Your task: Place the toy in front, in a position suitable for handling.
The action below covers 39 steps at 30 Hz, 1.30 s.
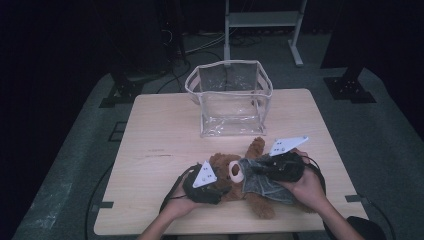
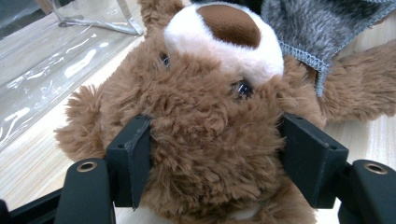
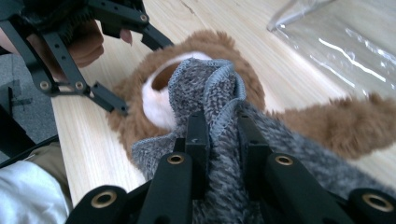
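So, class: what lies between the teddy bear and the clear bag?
Nothing: in the high view, bare table separates the teddy bear from the clear bag, and the stretch is narrow near the bear's raised paw.

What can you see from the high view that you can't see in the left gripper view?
The high view alone takes in the whole wooden table, the full clear plastic bag standing upright, and both hands, with the right gripper pinching the bear's grey garment.

The left gripper view alone gets close enough for the teddy bear's dark eyes and brown nose, with the left gripper clamped on either side of its furry head.

Both share the bear, the grey garment, the table and the bag.
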{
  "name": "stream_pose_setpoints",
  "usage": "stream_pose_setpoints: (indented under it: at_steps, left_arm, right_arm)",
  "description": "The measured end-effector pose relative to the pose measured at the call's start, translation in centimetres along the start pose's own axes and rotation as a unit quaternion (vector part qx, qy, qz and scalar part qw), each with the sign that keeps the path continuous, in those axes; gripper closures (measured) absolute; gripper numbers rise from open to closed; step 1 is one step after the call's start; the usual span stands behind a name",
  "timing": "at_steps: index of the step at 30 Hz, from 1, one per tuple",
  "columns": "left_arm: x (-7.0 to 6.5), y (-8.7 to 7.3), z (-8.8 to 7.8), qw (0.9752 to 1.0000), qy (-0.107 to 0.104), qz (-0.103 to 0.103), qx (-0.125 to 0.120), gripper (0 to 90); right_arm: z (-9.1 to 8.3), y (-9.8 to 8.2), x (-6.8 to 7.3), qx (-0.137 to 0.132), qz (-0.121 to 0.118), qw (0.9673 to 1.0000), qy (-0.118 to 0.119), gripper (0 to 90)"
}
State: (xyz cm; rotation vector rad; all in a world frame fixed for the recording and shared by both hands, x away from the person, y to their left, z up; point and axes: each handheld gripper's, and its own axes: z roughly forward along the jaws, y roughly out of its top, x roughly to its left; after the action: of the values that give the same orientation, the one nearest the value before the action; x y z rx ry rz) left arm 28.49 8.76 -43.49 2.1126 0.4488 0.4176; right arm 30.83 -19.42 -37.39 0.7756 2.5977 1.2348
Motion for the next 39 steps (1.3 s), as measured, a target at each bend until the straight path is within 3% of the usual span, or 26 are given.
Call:
stream_pose_setpoints:
  at_steps: [7,10,13,17,20,25,28,31,36,39]
  left_arm:
    - [0.0,-0.2,0.0,1.0000,-0.002,-0.002,-0.004,29.8]
    - [0.2,-0.2,-0.3,0.9999,-0.008,-0.006,-0.011,24.6]
    - [0.3,0.1,-0.6,0.9992,-0.013,-0.018,-0.034,19.3]
    - [-0.1,1.0,0.0,0.9991,-0.013,-0.004,-0.039,14.9]
    - [-0.6,1.0,0.6,0.9990,-0.027,0.011,-0.032,23.3]
    - [-1.2,0.7,0.8,0.9985,-0.036,0.030,-0.027,29.3]
    - [-1.4,0.7,0.7,0.9987,-0.030,0.035,-0.022,29.3]
    - [-1.3,0.5,0.7,0.9989,-0.028,0.029,-0.025,29.5]
    - [-1.2,0.7,0.9,0.9990,-0.025,0.024,-0.027,29.4]
    - [-1.4,0.9,1.0,0.9992,-0.016,0.029,-0.024,29.7]
  right_arm:
    - [-2.4,0.0,-2.2,-0.026,0.029,0.9980,-0.050,77.5]
    - [-1.3,-0.3,-2.6,-0.006,0.033,0.9986,-0.041,77.5]
    - [-0.4,-0.8,-1.8,0.016,0.023,0.9992,-0.028,77.5]
    - [-0.7,-1.1,-0.6,0.027,0.011,0.9995,-0.010,77.7]
    - [-1.2,-0.8,-0.1,0.037,0.000,0.9993,-0.010,77.7]
    - [-0.2,1.2,-0.3,0.014,-0.004,0.9995,-0.027,77.8]
    - [2.2,2.4,-0.9,0.042,-0.021,0.9973,-0.056,77.8]
    - [3.7,2.2,-2.2,0.068,-0.020,0.9947,-0.075,77.8]
    - [2.7,1.8,-3.4,0.058,-0.002,0.9948,-0.083,77.8]
    - [1.1,1.8,-2.9,0.030,0.009,0.9974,-0.064,77.9]
